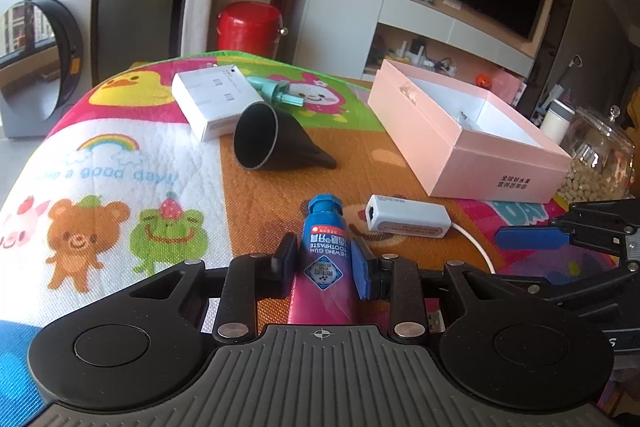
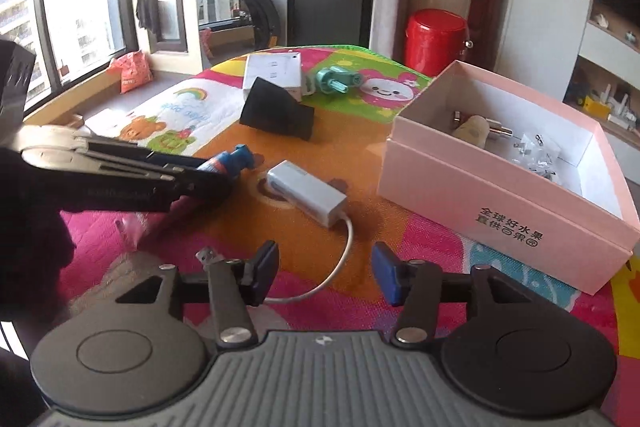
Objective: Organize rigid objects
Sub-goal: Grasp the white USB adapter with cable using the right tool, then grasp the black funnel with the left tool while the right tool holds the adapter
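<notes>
My left gripper (image 1: 325, 263) has its fingers closed on the toothpaste tube (image 1: 325, 251), pinching it across the middle with the blue cap pointing forward; whether the tube is lifted off the surface (image 1: 280, 195) I cannot tell. My right gripper (image 2: 325, 273) hangs with its fingers spread wide and nothing between them, above the white cable of the adapter (image 2: 306, 193).

My worry is the grip: a soft, rounded tube could squirm or pivot between the pads and drop short of the pink box (image 2: 508, 195) if I swing fast. The box's near wall stands tall, so a low approach would knock the tube against it or shove the box along the mat. The adapter lies right between tube and box, and its cable could snag on a low pass.

Inside the box, small metal parts sit toward the far side, while the near floor looks free. The black funnel (image 1: 272, 143), white carton (image 1: 214, 99) and teal fitting (image 1: 276, 93) lie well apart from my path.
</notes>
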`<state>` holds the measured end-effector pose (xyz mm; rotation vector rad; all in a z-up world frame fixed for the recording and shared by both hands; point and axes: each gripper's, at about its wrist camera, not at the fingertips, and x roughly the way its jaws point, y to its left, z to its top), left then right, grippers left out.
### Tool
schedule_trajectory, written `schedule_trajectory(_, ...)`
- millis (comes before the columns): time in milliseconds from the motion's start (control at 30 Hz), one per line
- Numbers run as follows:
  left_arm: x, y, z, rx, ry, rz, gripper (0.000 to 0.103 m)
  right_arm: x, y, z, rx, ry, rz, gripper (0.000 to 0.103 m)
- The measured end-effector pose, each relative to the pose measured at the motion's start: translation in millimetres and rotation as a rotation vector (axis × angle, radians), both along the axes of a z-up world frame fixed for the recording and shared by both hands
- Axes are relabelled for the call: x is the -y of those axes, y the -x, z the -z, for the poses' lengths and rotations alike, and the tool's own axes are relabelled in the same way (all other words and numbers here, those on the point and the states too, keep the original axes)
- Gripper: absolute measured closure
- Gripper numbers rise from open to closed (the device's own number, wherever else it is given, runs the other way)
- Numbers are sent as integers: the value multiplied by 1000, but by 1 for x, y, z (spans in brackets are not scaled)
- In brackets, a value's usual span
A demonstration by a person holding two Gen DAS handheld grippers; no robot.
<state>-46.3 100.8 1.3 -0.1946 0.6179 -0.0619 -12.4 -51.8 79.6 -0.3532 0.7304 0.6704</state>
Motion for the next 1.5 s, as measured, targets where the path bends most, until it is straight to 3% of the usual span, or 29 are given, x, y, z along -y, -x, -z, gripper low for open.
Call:
schedule_trajectory(133,1,-1,0,0,-9,0,69,6,6,5,103,100,5,49)
schedule_trajectory(367,2,-1,0,0,-16,-1,69,48,-11,3,194,218,185,49)
schedule_trajectory(467,3,-1,0,0,-19,-2,69,53,-4,-8,161,108,113,43)
schedule_trajectory(533,3,-1,0,0,-18,-2,69,47,4,-14,131,30,25,30)
schedule_trajectory(567,3,-1,0,0,-18,-1,69,41,8,-16,128,10,-23,30)
schedule_trajectory(733,3,-1,0,0,-15,-1,69,7,6,-4,156,50,-110,30)
schedule_trajectory(867,1,-2,0,1,-4,-2,69,3,-12,6,49,21,-98,30)
schedule_trajectory(900,1,-2,0,1,-4,-2,69,6,-14,6,29,2,-89,37)
schedule_trajectory(967,1,-2,1,0,-8,-2,69,12,-16,4,1,-9,-76,41)
schedule_trajectory(1233,15,-4,-1,-8,-101,-6,70,60,-2,4,32,6,70,41)
schedule_trajectory(1367,24,-6,-3,-14,-126,-4,70,76,-2,6,25,-34,123,41)
schedule_trajectory(1500,34,-11,-7,-28,-71,131,71,76,0,8,41,-39,130,41)
